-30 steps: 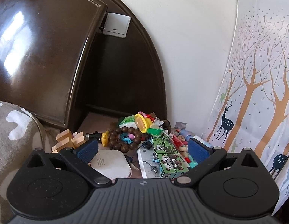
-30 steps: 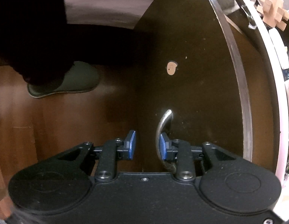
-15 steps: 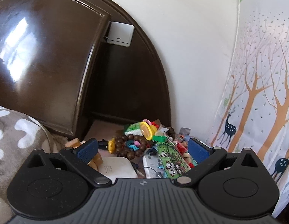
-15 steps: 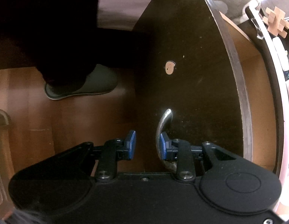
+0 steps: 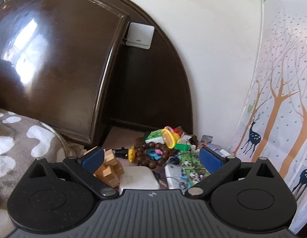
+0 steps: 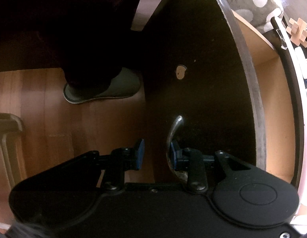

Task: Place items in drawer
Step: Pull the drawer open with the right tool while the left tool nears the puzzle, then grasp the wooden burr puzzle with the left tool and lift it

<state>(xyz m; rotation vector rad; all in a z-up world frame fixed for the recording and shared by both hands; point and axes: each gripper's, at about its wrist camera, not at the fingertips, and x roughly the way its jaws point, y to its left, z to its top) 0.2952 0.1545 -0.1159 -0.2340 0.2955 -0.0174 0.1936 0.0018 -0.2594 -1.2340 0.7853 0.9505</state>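
Your right hand-held gripper (image 6: 155, 154) stands unclenched astride the dark drawer's (image 6: 203, 79) curved metal handle (image 6: 174, 128) (lower centre); your left hand-held gripper (image 5: 151, 159) gapes empty.

Glossy dark wooden drawer front (image 6: 208, 75), worn metal handle (image 6: 174, 130), matt plastic gripper (image 6: 155, 154).

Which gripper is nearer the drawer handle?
Right. The right gripper has one pad hooked behind the metal drawer handle. The left gripper hangs over the nightstand clutter, jaws wide, handle nowhere in its view.
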